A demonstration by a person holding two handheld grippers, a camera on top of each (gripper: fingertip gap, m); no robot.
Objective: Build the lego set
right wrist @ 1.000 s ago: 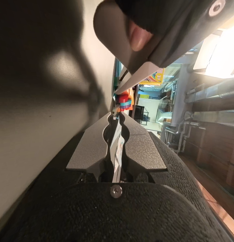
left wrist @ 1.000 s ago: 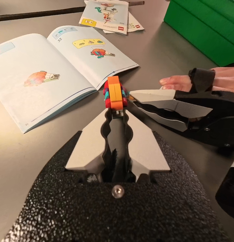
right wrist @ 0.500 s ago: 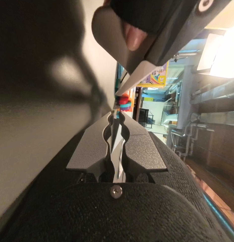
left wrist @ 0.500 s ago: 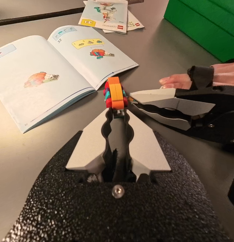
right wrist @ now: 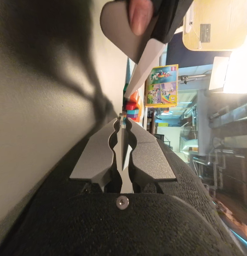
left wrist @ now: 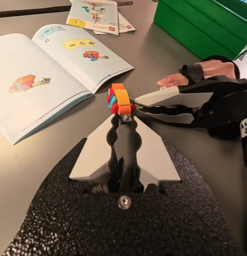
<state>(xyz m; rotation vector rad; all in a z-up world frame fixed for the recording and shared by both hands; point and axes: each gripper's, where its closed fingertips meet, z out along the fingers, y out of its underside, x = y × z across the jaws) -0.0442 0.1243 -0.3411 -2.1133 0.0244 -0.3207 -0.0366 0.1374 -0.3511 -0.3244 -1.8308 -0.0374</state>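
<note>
1. Spreading across both views, the grey worktop (left wrist: 154,58) carries everything; in the right wrist view it runs up the picture's left side.
2. Standing at the far right of the left wrist view, one green box (left wrist: 203,23) shows only its outer walls; its contents cannot be seen.
3. Lying open at the left, one instruction booklet (left wrist: 37,72) sits near two closed leaflets (left wrist: 95,15) stacked beyond it.
4. Only the right wrist view shows one yellow-edged set box (right wrist: 161,85) standing upright in the background, closed.
5. The left claw (left wrist: 125,119), nearly closed, pinches the grey-and-teal base at the near end of the lego model (left wrist: 120,99).
6. The right claw (left wrist: 136,103) comes in from the right; its tips are almost together against the model's side, nipping a small teal-and-grey part (right wrist: 122,119) there.
7. One hand (left wrist: 196,74) with a black strap grips the right claw; only the right wrist view shows a fingertip on the left claw's body.
8. The model, orange, red, teal and purple, is held between both claws just above the worktop.
</note>
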